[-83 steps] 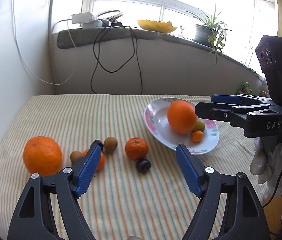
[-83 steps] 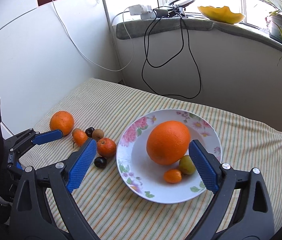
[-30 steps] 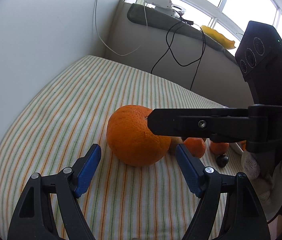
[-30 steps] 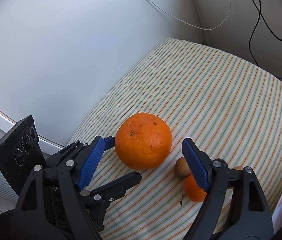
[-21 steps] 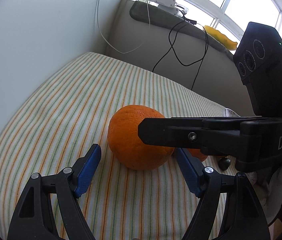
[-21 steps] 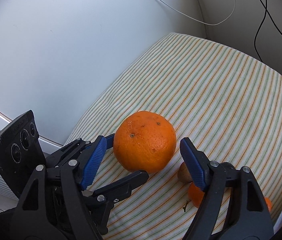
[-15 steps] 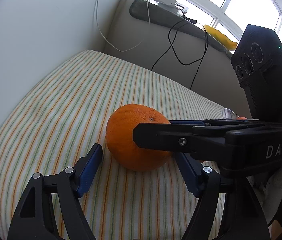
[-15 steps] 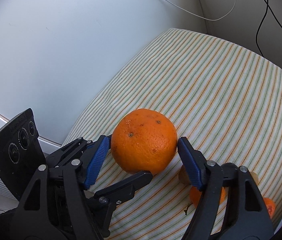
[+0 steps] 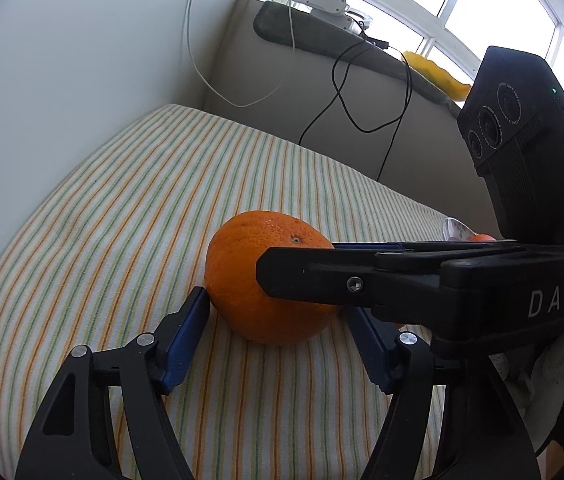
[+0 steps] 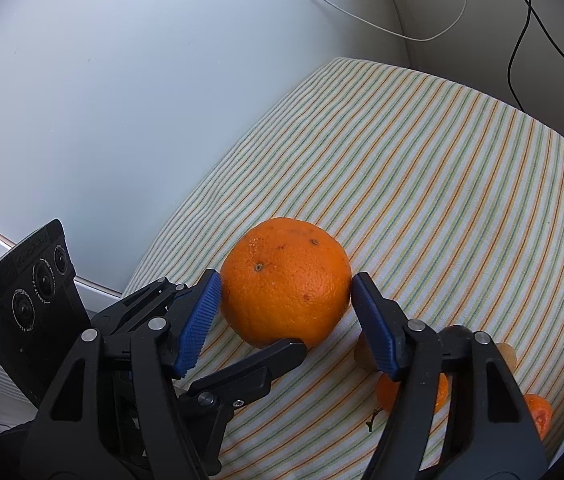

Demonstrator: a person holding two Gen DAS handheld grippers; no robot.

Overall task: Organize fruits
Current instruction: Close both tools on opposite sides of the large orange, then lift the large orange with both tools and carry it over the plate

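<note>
A large orange (image 9: 258, 280) lies on the striped cloth (image 9: 142, 208) near the white wall. My left gripper (image 9: 276, 305) reaches it from the near side. Its jaws are closing, and both blue pad tips touch the fruit's lower flanks. My right gripper (image 10: 285, 282) comes in crosswise, with its blue pads (image 10: 198, 320) pressed on the two sides of the same orange (image 10: 285, 284). In the left wrist view the right gripper's black finger (image 9: 321, 280) crosses in front of the orange and hides part of it.
Small fruits sit just right of the orange: a brown one (image 10: 361, 354), a small orange one (image 10: 385, 392) and a mandarin (image 10: 537, 412). The flowered plate's rim (image 9: 453, 228) shows behind the right gripper. A white wall (image 10: 122, 100) borders the cloth; cables (image 9: 341, 92) hang from the windowsill.
Both grippers left the plate area and came to the large orange. Over the last second their jaws narrowed until the pads met its sides.
</note>
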